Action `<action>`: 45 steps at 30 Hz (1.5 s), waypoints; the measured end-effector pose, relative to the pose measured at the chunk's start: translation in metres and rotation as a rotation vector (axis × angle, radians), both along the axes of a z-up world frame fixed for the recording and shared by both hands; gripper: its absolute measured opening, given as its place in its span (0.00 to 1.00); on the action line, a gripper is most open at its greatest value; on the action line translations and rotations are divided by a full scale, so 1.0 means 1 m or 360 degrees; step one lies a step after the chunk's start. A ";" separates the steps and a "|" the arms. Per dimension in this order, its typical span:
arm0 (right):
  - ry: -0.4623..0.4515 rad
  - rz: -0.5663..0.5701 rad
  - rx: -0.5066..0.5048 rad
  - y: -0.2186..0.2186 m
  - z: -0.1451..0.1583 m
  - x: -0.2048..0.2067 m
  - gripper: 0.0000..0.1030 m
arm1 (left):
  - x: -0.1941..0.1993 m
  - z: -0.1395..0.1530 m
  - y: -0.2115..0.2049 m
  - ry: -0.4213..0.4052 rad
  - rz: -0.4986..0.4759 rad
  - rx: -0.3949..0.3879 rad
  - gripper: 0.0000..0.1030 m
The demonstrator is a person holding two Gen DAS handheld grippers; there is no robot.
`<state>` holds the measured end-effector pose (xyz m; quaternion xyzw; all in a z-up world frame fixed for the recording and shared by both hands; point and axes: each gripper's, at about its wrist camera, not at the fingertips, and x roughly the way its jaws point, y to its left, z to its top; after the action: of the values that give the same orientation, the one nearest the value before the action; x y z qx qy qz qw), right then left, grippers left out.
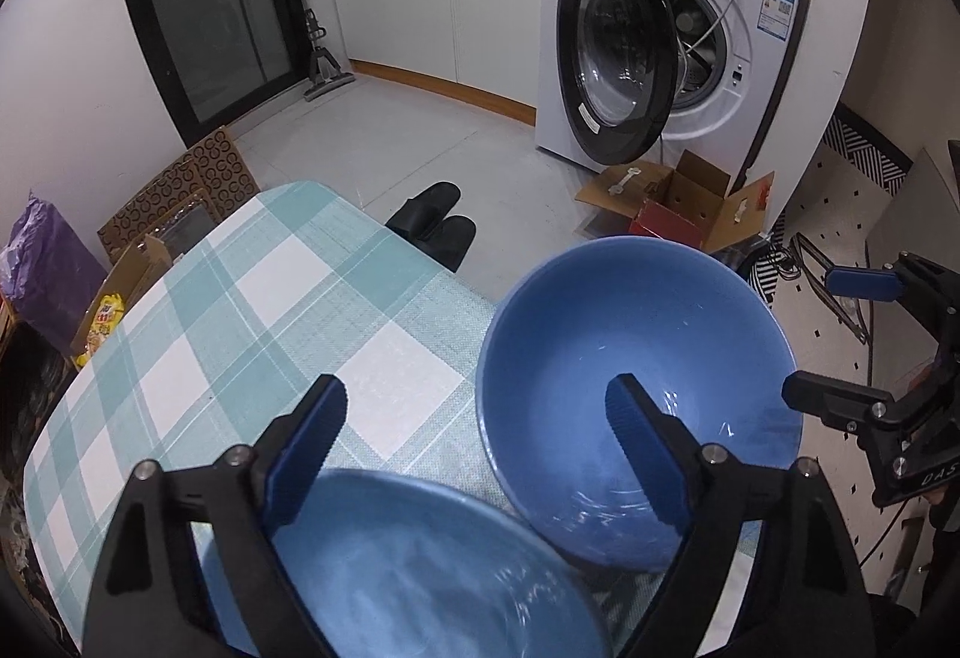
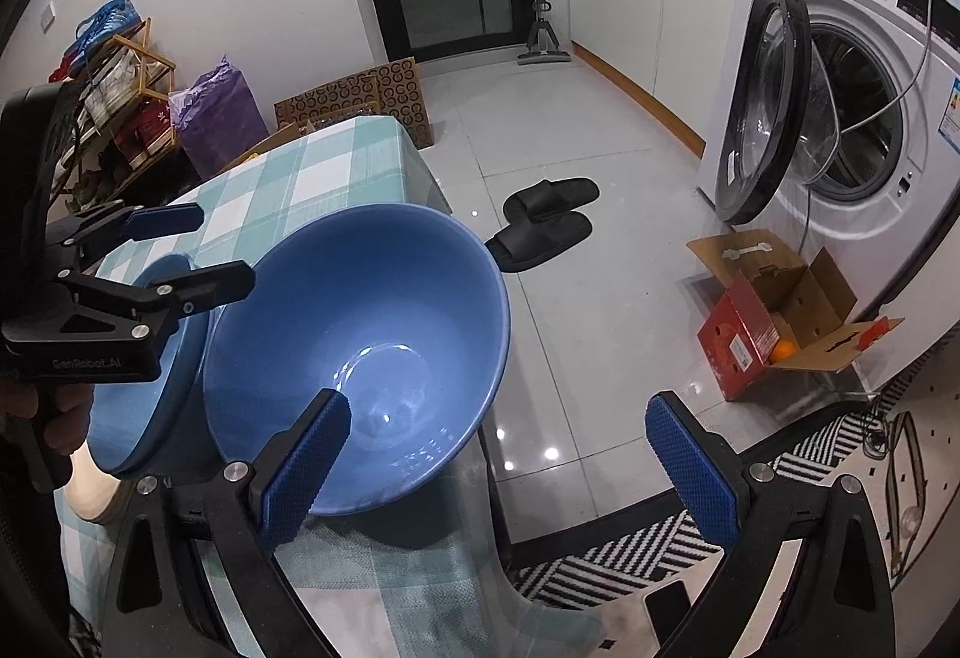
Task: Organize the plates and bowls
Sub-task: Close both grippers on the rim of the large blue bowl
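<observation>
A large blue bowl (image 1: 636, 358) stands at the right edge of the table with the checked teal cloth (image 1: 270, 298); it also shows in the right wrist view (image 2: 372, 334). A second blue bowl (image 1: 408, 568) sits beside it, nearer me, under my left gripper; in the right wrist view its rim (image 2: 156, 418) shows left of the large bowl. My left gripper (image 1: 477, 448) is open, with one finger over each bowl, holding nothing. My right gripper (image 2: 498, 454) is open and empty, its left finger over the large bowl's near rim.
A washing machine (image 1: 678, 27) with its door open stands on the far right. An open cardboard box (image 2: 780, 322) and black slippers (image 2: 540, 220) lie on the tiled floor. A shoe rack (image 2: 120, 105) and purple bag (image 2: 216, 117) stand behind the table. A patterned rug (image 2: 660, 556) lies below right.
</observation>
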<state>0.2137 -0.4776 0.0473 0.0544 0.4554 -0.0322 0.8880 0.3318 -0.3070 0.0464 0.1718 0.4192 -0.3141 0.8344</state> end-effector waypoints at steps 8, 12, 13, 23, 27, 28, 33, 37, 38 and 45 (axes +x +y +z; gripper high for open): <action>0.0017 0.0021 0.0049 0.003 -0.009 0.007 0.96 | 0.010 -0.016 -0.018 0.0092 -0.0048 0.0086 0.63; 0.0032 0.0042 0.0071 0.005 -0.013 0.010 0.87 | 0.011 -0.023 -0.023 0.0126 -0.0064 0.0122 0.57; 0.0035 0.0046 0.0075 0.005 -0.014 0.010 0.84 | 0.011 -0.025 -0.024 0.0133 -0.0066 0.0133 0.56; 0.0050 0.0094 0.0090 0.008 -0.019 0.008 0.70 | 0.011 -0.033 -0.029 0.0172 -0.0081 0.0174 0.48; 0.0054 0.0120 0.0091 0.011 -0.017 0.006 0.63 | 0.007 -0.033 -0.031 0.0174 -0.0110 0.0178 0.47; 0.0058 0.0127 0.0090 0.012 -0.017 0.005 0.63 | 0.006 -0.033 -0.032 0.0177 -0.0119 0.0178 0.45; 0.0064 0.0146 0.0100 0.014 -0.017 0.003 0.58 | 0.004 -0.033 -0.033 0.0180 -0.0131 0.0177 0.42; 0.0067 0.0147 0.0103 0.015 -0.016 0.002 0.53 | 0.004 -0.032 -0.031 0.0184 -0.0126 0.0167 0.40; 0.0067 0.0150 0.0104 0.015 -0.016 0.002 0.52 | 0.003 -0.032 -0.031 0.0183 -0.0127 0.0166 0.40; 0.0075 0.0143 0.0098 0.015 -0.018 0.000 0.43 | 0.001 -0.031 -0.031 0.0176 -0.0124 0.0165 0.36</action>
<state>0.2133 -0.4630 0.0289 0.0604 0.4789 0.0205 0.8755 0.3331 -0.3384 0.0151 0.2134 0.4733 -0.3332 0.7870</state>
